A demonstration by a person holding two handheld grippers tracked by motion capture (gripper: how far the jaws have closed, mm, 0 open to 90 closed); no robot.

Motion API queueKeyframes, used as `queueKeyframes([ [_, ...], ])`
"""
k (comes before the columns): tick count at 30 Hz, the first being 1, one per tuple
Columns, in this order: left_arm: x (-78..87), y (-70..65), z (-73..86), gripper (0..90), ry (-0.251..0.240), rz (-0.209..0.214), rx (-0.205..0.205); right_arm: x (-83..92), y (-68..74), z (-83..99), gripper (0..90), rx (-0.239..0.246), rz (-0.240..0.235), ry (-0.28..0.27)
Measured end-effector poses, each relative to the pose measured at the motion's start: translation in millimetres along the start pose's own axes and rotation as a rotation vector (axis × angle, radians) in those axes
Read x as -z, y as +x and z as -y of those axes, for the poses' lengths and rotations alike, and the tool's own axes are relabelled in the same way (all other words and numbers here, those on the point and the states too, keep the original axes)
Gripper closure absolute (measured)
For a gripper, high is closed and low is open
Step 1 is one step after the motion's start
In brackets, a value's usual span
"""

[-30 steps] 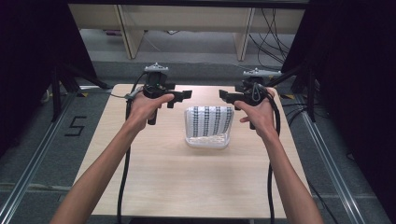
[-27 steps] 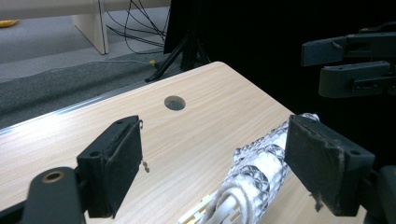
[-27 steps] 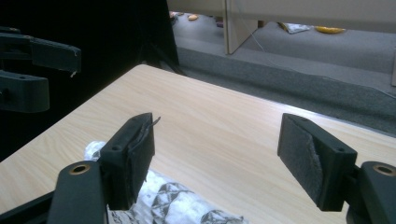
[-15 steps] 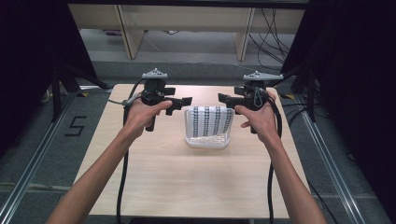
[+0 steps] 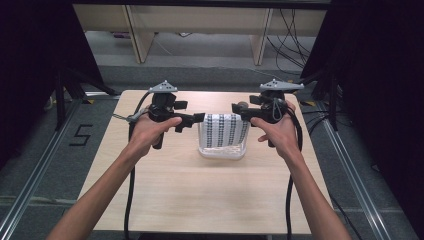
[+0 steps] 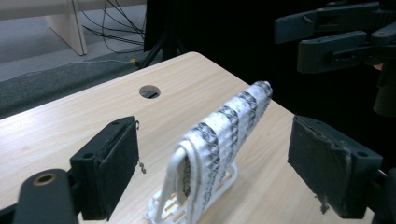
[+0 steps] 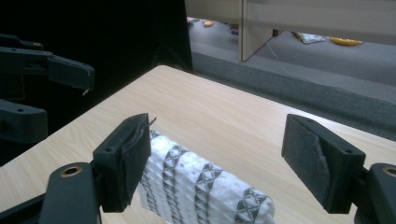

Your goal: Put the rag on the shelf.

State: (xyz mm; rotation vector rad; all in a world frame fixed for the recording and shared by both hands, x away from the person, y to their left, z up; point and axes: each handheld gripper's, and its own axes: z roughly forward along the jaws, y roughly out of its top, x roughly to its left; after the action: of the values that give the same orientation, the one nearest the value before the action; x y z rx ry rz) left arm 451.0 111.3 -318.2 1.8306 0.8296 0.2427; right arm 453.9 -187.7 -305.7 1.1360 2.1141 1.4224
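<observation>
Overhead, both claws (image 5: 199,118) (image 5: 237,108) flank cloth (image 5: 224,131), rack (image 6: 219,183)

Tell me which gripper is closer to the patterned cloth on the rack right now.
Roughly level, the left perhaps slightly nearer. The left gripper has its tips at the patterned cloth from its left edge; the right gripper is at its far right corner. Both have open jaws, not yet gripping.

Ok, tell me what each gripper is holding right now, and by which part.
Nothing is held. The left gripper and right gripper both stand open beside the patterned cloth draped over the white rack, fingers apart from it.
</observation>
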Motion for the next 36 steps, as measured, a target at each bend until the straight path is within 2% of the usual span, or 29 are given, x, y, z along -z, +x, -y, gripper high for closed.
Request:
queueKeyframes([
  [2, 0.6, -1.6, 0.5, 15.7, 0.002, 0.003, -0.002, 0.8, 1.3, 0.7, 24.9, -0.008, 0.0, -0.007],
  [3, 1.3, -2.9, 1.4, 15.7, -0.001, 0.004, -0.005, 1.4, 1.3, 1.0, 24.7, 0.008, -0.002, -0.005],
  [5, 3.0, -5.5, 2.5, 15.7, 0.0, 0.007, -0.01, 3.8, 4.4, 1.9, 24.6, -0.013, -0.005, -0.002],
  [7, 4.7, -8.0, 4.0, 15.7, -0.004, 0.015, -0.015, 4.8, 4.6, 2.7, 23.8, 0.007, 0.005, -0.002],
  [8, 6.4, -9.5, 4.6, 15.7, 0.006, 0.013, -0.017, 5.1, 6.5, 3.6, 23.1, -0.015, -0.008, 0.006],
  [10, 7.4, -11.2, 6.8, 15.7, -0.005, 0.02, -0.018, 5.7, 5.5, 5.0, 21.5, 0.007, -0.018, 0.003],
  [11, 8.6, -11.8, 7.6, 15.7, -0.001, 0.02, -0.022, 7.5, 7.3, 5.7, 20.7, -0.01, -0.011, 0.012],
  [12, 9.5, -12.4, 8.7, 15.7, -0.002, 0.022, -0.02, 8.4, 6.2, 5.8, 20.3, 0.019, -0.006, 0.0],
  [13, 10.6, -12.5, 9.6, 15.7, -0.001, 0.025, -0.022, 9.4, 8.3, 6.6, 19.8, -0.011, -0.019, 0.008],
  [14, 11.5, -12.6, 10.5, 15.7, -0.005, 0.029, -0.02, 10.3, 8.1, 7.0, 18.9, 0.008, -0.014, 0.002],
  [16, 14.4, -12.8, 12.8, 15.7, -0.019, 0.042, -0.01, 12.9, 10.7, 8.1, 18.6, -0.004, -0.015, 0.007],
  [17, 15.9, -12.7, 14.6, 15.7, -0.023, 0.047, -0.005, 12.3, 9.4, 8.9, 18.4, 0.021, -0.019, -0.007],
  [18, 17.0, -12.6, 15.9, 15.7, -0.022, 0.048, -0.006, 13.9, 11.6, 9.7, 18.0, 0.002, -0.021, 0.007],
  [19, 17.6, -12.5, 17.3, 15.7, -0.023, 0.049, -0.004, 14.0, 10.9, 10.4, 17.9, 0.024, -0.018, 0.003],
  [21, 19.1, -13.0, 20.4, 15.7, -0.022, 0.05, -0.001, 15.5, 12.9, 11.9, 17.9, 0.007, -0.01, 0.007],
  [26, 23.8, -15.6, 24.8, 15.7, -0.019, 0.056, -0.009, 16.8, 13.1, 16.0, 17.8, 0.02, -0.024, -0.008],
  [27, 24.4, -16.5, 25.9, 15.7, -0.022, 0.058, -0.011, 19.0, 14.9, 16.4, 17.9, -0.002, -0.016, 0.007],
  [29, 26.0, -18.0, 28.2, 15.7, -0.017, 0.062, -0.018, 18.5, 13.5, 18.1, 17.8, 0.018, -0.027, -0.006],
  [32, 27.9, -19.4, 32.3, 15.7, -0.01, 0.07, -0.022, 21.6, 15.7, 20.4, 17.9, -0.005, -0.017, -0.007],
  [33, 28.2, -20.0, 33.8, 15.7, -0.014, 0.071, -0.019, 21.8, 14.0, 20.9, 17.9, 0.016, -0.023, -0.01],
  [36, 29.4, -21.2, 37.7, 15.7, -0.014, 0.071, -0.028, 25.1, 15.4, 23.5, 17.9, -0.002, -0.019, -0.01],
])
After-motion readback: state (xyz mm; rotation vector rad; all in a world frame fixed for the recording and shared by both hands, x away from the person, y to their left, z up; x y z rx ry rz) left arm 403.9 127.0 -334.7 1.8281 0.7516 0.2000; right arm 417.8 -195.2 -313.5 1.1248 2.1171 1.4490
